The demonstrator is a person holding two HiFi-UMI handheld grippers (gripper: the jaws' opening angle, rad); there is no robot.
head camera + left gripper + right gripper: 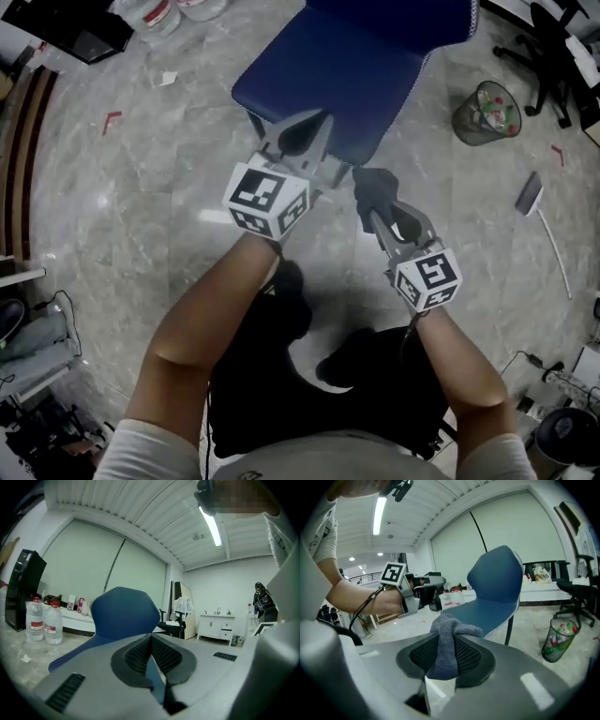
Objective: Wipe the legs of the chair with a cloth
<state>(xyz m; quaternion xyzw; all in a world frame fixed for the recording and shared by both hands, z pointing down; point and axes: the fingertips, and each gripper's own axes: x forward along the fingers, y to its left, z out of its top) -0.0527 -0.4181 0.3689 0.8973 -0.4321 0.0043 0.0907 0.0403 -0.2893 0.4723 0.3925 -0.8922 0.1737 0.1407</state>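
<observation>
Marble-look floor (141,216), open and glossy. Blue chair (356,66) stood right in front of the person, its seat edge just beyond both grippers. One thin dark leg (507,629) showed under the seat in the right gripper view; the others were hidden from above by the seat. A mesh bin (486,114) stood off to the right, well apart.

Left gripper (302,131) was over the near seat edge, its jaws pressed together with nothing between them. Right gripper (382,208) was just beside it, jaws clamped on a grey cloth (446,634) bunched into a wad that bulged out past the tips.

Cloth judged soft, light and limp, and would fold round a leg easily. The hold near its middle looked sound. Wiping would best be done with the free bulge. Legs not yet touched.
</observation>
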